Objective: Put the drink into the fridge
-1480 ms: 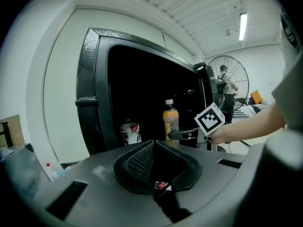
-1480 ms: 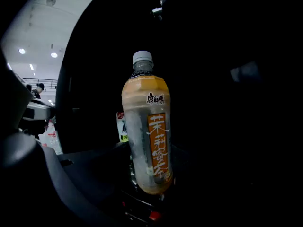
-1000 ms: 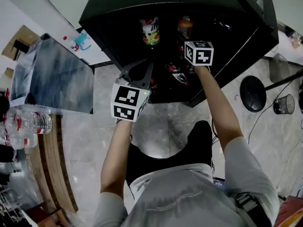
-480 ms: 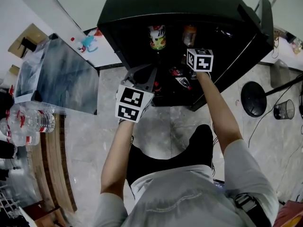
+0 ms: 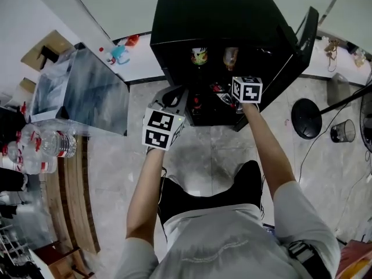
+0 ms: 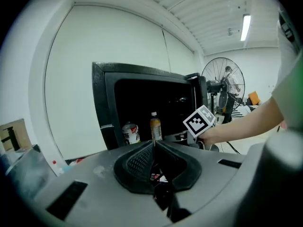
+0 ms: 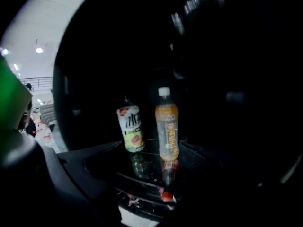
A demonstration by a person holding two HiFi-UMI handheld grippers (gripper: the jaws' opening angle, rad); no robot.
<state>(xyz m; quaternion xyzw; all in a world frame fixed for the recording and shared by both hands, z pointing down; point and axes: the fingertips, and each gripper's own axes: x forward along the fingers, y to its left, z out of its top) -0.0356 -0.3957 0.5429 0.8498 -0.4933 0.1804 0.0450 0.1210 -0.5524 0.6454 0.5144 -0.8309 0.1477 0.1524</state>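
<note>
The fridge (image 5: 215,16) is black inside and out. The drink bottle (image 7: 167,126) is orange with a white cap and a yellow-orange label. At its 9 o'clock, the shorter drink (image 7: 130,129) is white above and green below, with a pink fruit picture. The marker cube (image 5: 162,128) is white with black squares. The left claw (image 6: 154,145) has black mesh-patterned pads on a grey body. The floor (image 5: 197,150) is marbled grey.

Grey short-sleeved shirt (image 5: 224,246), black trousers (image 5: 197,193)

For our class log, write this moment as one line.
bottle: upright in fridge | can: beside it | right tool: open | left tool: shut
</note>
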